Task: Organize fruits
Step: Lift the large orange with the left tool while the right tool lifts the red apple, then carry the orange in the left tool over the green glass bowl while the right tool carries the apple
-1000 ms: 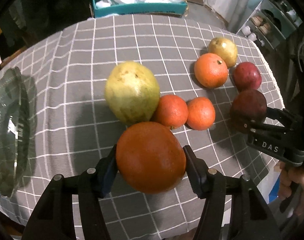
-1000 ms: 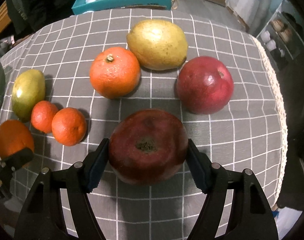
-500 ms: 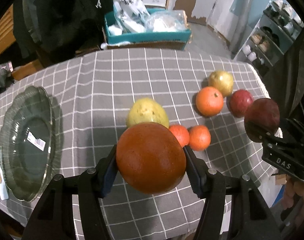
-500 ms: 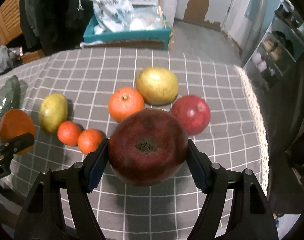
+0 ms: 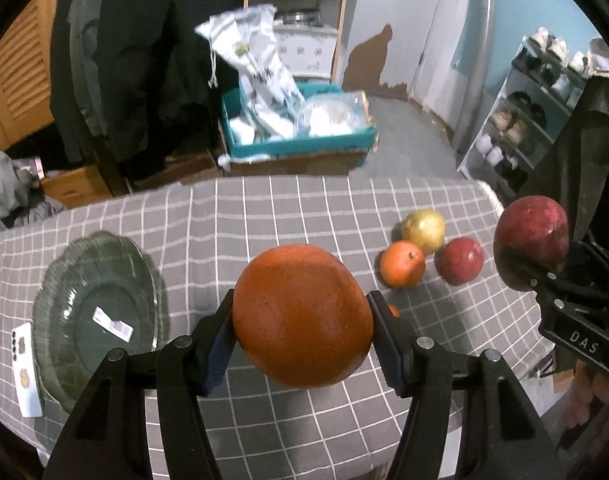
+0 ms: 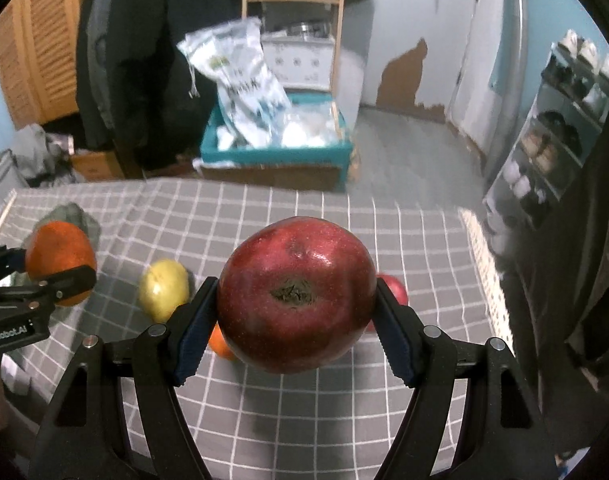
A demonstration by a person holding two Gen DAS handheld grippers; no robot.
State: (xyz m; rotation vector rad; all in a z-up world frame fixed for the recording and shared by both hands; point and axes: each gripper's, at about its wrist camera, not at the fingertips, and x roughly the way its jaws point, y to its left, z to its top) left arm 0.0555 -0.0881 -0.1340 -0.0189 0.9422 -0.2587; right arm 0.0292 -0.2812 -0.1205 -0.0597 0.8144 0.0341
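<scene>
Both hands are loaded and up in the air! The left gripper (image 5: 300, 334) has its blue-padded jaws clamped on a large round orange (image 5: 302, 314), carried clear above the near edge of the grey checked tablecloth (image 5: 264, 216). The right gripper (image 6: 294, 320) squeezes a big dark-red apple (image 6: 296, 294) between its pads, stem hollow facing the camera, above the cloth toward its right edge. Each fruit fills its jaws, no slack on either side. Down on the tabletop, a smaller orange (image 5: 402, 264), a yellow pear-like fruit (image 5: 423, 226) and a second red apple (image 5: 462, 260) sit bunched together near the far right corner, touching or nearly so; a sliver of another orange fruit peeks past the left gripper's right jaw. Over by the left edge waits the scalloped dark glass plate (image 5: 64, 264), empty but for a white label, with a white phone-like slab (image 5: 24, 368) just beside its near rim. This looks like the carry step: two fruits lifted, neither yet placed. The plate seems the likely destination, so the next move calls for swinging leftward, keeping both grips firm, then lowering gently onto the glass before easing the jaws apart, since round fruit may roll off.
</scene>
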